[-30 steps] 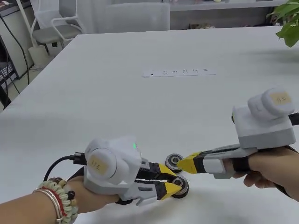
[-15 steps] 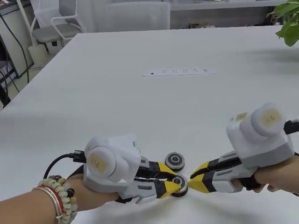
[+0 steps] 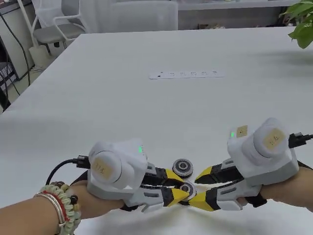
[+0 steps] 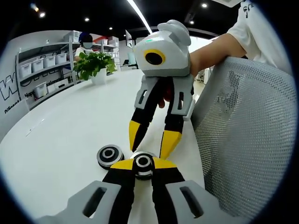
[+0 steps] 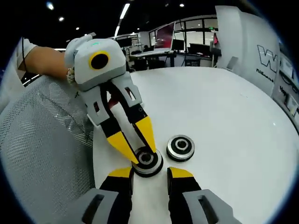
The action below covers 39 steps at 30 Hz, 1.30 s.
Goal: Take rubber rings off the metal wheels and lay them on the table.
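The small metal wheel with its black rubber ring (image 3: 186, 188) lies on the white table (image 3: 146, 112) beside a second ringed wheel (image 3: 183, 167), clamped in the left gripper (image 3: 181, 186), the right gripper (image 3: 199, 186) half-open and empty astride it; the ring, likely stretchy, should peel from its outer edge.

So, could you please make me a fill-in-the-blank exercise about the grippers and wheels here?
___ wheels lie on the table.
The left gripper is ___ on the near wheel.
The right gripper is ___.
The far wheel is held by ___ gripper.
Missing: two; shut; open; neither.
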Each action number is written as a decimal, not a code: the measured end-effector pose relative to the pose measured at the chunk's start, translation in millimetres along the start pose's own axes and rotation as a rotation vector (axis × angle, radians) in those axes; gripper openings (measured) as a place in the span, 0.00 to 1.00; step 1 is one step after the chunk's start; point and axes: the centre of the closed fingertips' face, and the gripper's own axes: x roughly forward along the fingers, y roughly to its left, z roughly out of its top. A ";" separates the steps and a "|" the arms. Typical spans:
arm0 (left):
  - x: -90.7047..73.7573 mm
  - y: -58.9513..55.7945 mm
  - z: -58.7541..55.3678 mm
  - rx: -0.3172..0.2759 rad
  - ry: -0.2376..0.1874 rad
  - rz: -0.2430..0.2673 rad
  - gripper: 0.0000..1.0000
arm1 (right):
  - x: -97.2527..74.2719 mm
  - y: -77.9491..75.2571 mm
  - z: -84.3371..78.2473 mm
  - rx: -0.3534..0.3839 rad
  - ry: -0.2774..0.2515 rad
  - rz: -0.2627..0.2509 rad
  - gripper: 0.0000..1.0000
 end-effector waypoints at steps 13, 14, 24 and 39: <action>0.1 0.1 -0.4 -0.002 -0.001 0.000 0.08 | 2.0 3.5 -2.8 -0.042 0.013 0.017 0.19; 0.1 0.1 -0.4 -0.002 -0.001 0.000 0.08 | 1.6 3.2 -3.7 -0.044 0.018 0.018 0.18; 0.2 -0.1 -0.2 -0.005 -0.003 0.001 0.08 | -0.9 1.2 -9.8 -0.066 0.049 0.011 0.02; -0.1 0.0 -0.2 -0.005 0.000 0.002 0.08 | -7.4 -8.4 -6.6 0.289 0.015 -0.004 0.00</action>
